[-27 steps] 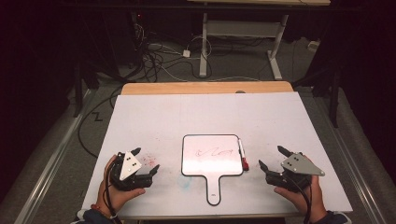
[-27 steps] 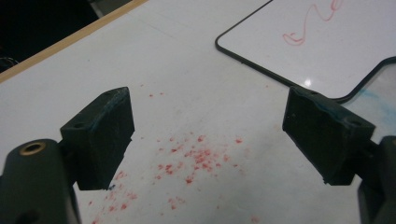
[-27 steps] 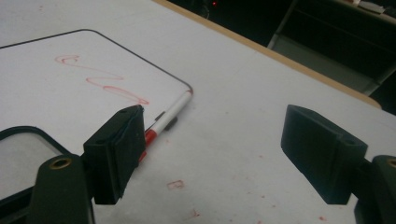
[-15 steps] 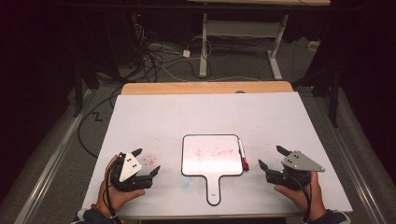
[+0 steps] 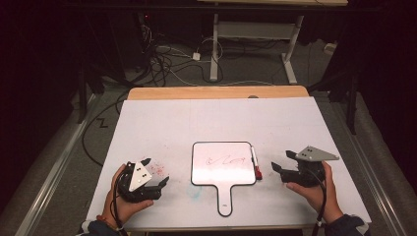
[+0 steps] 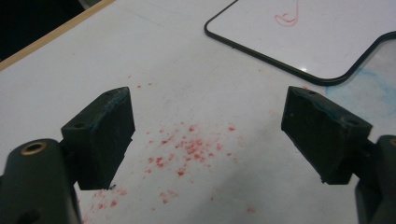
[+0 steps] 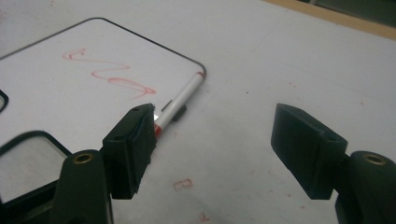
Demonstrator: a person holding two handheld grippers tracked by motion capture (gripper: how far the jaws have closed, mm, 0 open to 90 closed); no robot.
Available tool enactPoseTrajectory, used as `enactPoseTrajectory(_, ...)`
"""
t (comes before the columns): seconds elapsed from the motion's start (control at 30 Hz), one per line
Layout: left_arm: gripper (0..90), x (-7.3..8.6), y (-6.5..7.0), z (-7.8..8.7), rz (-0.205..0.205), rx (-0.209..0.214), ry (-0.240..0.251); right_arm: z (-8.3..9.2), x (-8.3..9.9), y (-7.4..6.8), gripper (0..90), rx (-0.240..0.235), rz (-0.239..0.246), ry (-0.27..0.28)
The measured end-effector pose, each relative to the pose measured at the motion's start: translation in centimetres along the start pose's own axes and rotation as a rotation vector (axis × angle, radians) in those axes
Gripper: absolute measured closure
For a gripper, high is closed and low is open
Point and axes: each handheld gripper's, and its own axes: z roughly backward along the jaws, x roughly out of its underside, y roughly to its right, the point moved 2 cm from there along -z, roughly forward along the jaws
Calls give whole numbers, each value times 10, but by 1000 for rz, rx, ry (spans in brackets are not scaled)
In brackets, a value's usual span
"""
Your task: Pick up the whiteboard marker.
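left gripper (image 5: 156,173): fingers wide open, nothing between them, above red specks (image 6: 187,149) on the worktop (image 5: 172,128).
small whiteboard (image 5: 223,164): lies flat at the middle, red scribble on it.
marker (image 5: 255,162): lies along the whiteboard's right edge.
right gripper (image 5: 281,161): fingers open, empty, just beside the marker.

Lighting: white table (image 5: 206,128) brightly lit from overhead; surrounding floor and room dim to black. Shadows: soft, short beneath each gripper. Glare: mild sheen on the whiteboard (image 5: 223,162). Focus: high view soft and grainy; close views blur the near jaw bases, sharper beyond the jaws.
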Motion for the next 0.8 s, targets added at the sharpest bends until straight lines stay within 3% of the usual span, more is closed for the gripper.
enactPoseTrajectory(0.13, 165, 1, 1, -1, -3, 2, -5, -16, -13, 3, 366, -28, -41, -97)
enactPoseTrajectory(0.23, 165, 1, 1, -1, -5, 5, -10, -25, -18, 4, 368, -52, -66, -115)
enactPoseTrajectory(0.27, 165, 1, 1, -2, -4, 6, -12, -35, -24, 4, 366, -70, -88, -158)
enactPoseTrajectory(0.37, 165, 1, 1, -2, -4, 8, -12, -45, -28, 5, 370, -88, -111, -183)
enactPoseTrajectory(0.47, 165, 2, 1, -3, -6, 8, -17, -65, -37, 4, 392, -109, -137, -236)
enactPoseTrajectory(0.67, 165, 2, 1, -3, -3, 13, -23, -92, -39, 2, 412, -133, -161, -305)
enactPoseTrajectory(0.8, 165, 3, 1, -3, -5, 14, -24, -107, -35, 4, 475, -129, -188, -340)
